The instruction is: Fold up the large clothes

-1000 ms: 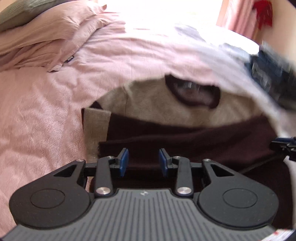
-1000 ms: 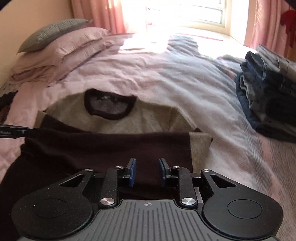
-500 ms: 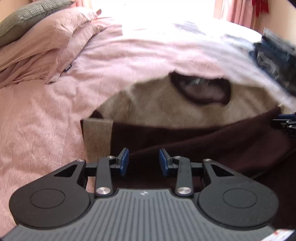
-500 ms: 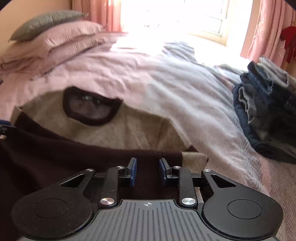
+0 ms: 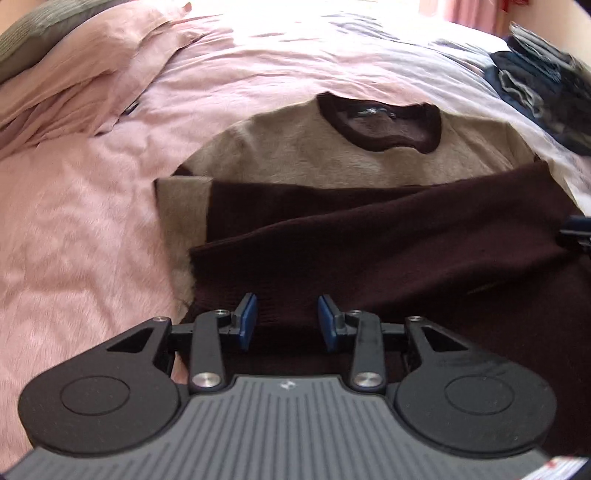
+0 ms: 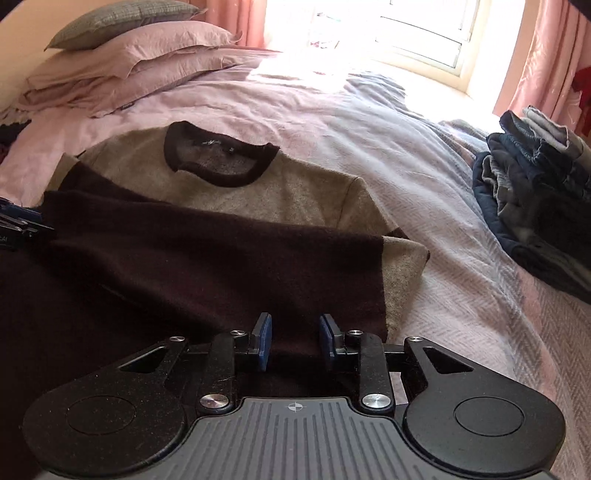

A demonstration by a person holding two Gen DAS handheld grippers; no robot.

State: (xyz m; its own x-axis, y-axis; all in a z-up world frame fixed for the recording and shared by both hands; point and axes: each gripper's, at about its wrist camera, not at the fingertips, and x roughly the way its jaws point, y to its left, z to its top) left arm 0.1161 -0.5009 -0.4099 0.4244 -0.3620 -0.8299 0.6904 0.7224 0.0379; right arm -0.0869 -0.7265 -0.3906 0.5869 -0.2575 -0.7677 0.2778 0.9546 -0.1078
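Where sleeves cross it, the sweater shows tan and maroon

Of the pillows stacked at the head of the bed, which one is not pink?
The top pillow: it is grey-green with a fine woven check, while the pillows beneath it are plain pink like the bedcover.

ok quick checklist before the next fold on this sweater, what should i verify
1. Left gripper open over the dark hem: ok.
2. Right gripper open over the hem: ok.
3. Sweater lies flat, collar away from the grippers: ok.
4. Both sleeves folded across the chest: ok.
5. Bed beyond the collar free for the fold: ok.
6. Stack of folded clothes apart from the sweater: ok.
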